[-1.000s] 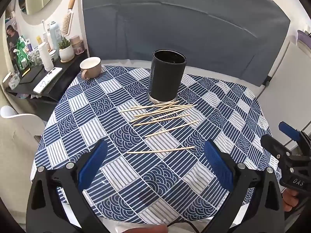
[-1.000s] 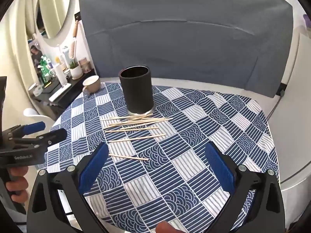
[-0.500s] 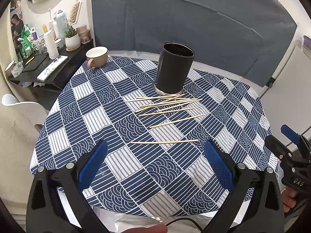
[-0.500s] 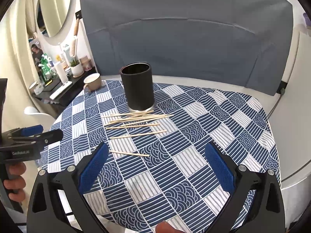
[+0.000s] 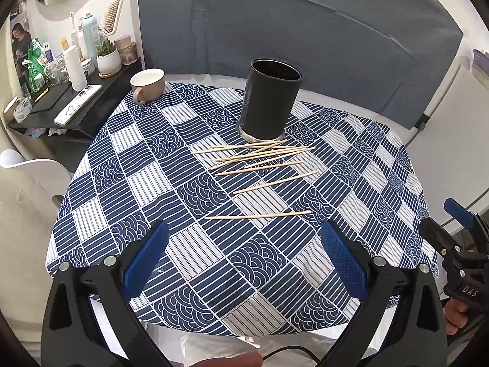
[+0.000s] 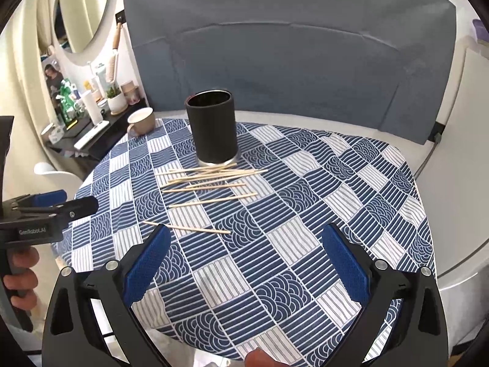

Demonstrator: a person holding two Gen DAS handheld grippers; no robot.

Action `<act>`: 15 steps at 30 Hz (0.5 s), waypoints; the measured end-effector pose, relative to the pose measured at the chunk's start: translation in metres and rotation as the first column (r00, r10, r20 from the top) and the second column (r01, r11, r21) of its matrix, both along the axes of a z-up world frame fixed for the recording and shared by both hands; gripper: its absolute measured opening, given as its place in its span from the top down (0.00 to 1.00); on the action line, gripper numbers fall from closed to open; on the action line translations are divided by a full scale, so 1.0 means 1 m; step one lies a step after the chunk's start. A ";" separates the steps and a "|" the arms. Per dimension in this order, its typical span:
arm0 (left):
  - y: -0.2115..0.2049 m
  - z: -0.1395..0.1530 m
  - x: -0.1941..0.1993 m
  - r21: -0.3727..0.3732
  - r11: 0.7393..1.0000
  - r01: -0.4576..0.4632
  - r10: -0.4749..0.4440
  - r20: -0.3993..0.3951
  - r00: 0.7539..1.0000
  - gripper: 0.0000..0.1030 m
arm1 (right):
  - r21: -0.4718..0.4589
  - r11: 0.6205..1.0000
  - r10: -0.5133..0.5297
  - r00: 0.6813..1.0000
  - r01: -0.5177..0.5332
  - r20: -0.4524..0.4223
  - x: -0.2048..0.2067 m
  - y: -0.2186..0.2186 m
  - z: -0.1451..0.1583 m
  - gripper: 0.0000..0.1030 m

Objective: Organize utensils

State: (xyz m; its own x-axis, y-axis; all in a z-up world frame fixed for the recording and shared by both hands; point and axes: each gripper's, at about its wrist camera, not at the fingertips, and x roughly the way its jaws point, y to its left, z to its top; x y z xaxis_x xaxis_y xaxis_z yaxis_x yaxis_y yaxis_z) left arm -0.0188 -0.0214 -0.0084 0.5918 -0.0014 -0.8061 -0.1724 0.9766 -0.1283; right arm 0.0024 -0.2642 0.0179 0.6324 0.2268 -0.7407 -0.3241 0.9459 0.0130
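Note:
Several thin wooden sticks [image 5: 259, 165] lie scattered on the blue patterned tablecloth [image 5: 159, 183] in front of a tall black cylindrical holder [image 5: 269, 101]. One stick [image 5: 258, 215] lies apart, nearest me. The sticks [image 6: 211, 180] and holder [image 6: 214, 128] also show in the right wrist view. My left gripper [image 5: 244, 260] is open and empty, above the table's near edge. My right gripper [image 6: 246, 263] is open and empty, over the near right part of the table.
A beige mug [image 5: 146, 85] stands at the table's far left edge. A black side shelf [image 5: 61, 101] with bottles, a plant pot and remotes is at the left. A white chair [image 5: 30, 168] is beside the table. A grey padded panel [image 6: 290, 61] is behind.
Both grippers have drawn back and risen a little, so more of the table shows. The sticks and holder have not moved. Both stay open.

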 end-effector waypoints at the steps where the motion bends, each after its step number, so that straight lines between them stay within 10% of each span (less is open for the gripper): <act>1: 0.000 -0.001 0.000 -0.001 1.000 0.001 -0.001 -0.002 1.000 0.06 | -0.004 1.000 -0.001 1.000 0.001 -0.001 0.000 0.000 -0.001 0.08; 15: 0.008 -0.007 0.003 -0.004 0.999 0.034 -0.034 -0.015 0.999 0.06 | -0.039 0.999 -0.031 0.999 0.030 -0.014 0.003 0.010 -0.004 0.08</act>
